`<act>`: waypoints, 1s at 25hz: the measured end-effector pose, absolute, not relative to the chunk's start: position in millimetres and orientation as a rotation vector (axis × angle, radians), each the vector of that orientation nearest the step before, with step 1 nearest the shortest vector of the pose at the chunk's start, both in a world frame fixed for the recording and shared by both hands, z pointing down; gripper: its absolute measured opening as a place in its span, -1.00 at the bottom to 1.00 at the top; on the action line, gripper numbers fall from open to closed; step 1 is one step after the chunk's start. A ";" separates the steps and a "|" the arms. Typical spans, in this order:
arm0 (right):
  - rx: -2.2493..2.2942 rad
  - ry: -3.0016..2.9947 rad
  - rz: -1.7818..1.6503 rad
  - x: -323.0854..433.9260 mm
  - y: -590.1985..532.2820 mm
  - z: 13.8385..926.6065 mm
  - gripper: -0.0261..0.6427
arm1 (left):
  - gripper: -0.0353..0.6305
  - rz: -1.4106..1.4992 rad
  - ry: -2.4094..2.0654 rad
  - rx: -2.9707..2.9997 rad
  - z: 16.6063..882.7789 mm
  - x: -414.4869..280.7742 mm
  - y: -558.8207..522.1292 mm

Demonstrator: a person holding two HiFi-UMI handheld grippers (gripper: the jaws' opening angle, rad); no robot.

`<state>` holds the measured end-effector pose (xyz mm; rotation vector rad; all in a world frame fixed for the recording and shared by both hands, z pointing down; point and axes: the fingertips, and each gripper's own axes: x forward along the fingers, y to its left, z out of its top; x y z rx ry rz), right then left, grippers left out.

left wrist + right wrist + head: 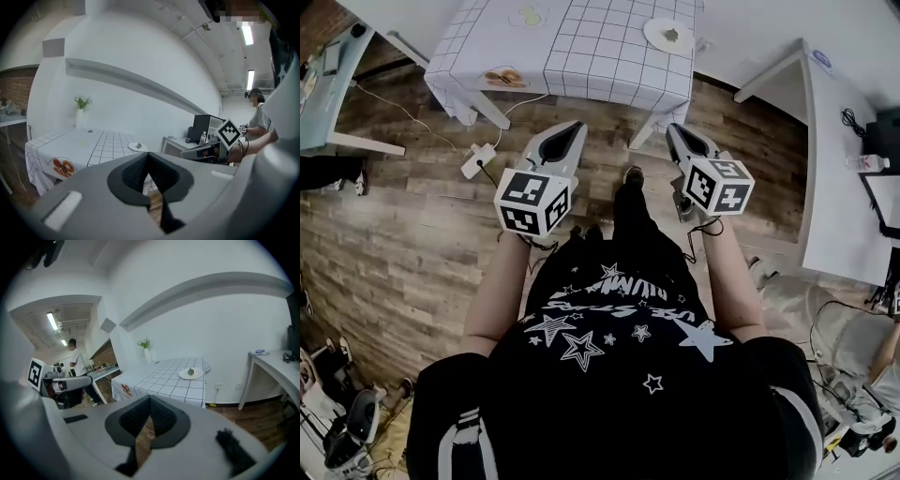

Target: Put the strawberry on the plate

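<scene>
Both grippers are closed on nothing. The left gripper (570,129) holds its dark ribbed pads together at the tip, with only the brown plank floor (412,225) showing through the slit behind them. The right gripper (675,131) is the same: jaws pressed shut, empty. Each is a smooth grey plastic shell narrowing to a point, with a white cube (532,201) of black square markers at its back. They are held side by side and point toward the table, well short of its near edge. I judge this a resting carry rather than a reach, since nothing lies within their grasp.

Beyond them stands a rectangular table (609,89) under a white cloth (581,47) ruled with a thin black grid, its edges hanging in soft folds. Near the far right corner sits a small round white plate (651,36), flat and plain. The small reddish strawberry (672,36), green at the top, lies in its middle. Judging by that, the task looks done. A slim white vase (147,355) of green sprigs stands at the table's far end by the white wall.
</scene>
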<state>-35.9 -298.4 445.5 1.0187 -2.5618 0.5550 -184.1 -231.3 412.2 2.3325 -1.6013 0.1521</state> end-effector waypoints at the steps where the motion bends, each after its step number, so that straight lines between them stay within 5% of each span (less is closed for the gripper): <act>1: 1.023 -2.560 0.554 -33.7 -290.7 444.2 -0.88 | -0.87 0.152 -1.598 2.337 411.7 -183.0 -226.0; 25: 0.990 -2.647 0.444 36.4 -214.5 398.4 -0.88 | -0.87 0.144 -1.669 2.297 395.0 -109.1 -149.1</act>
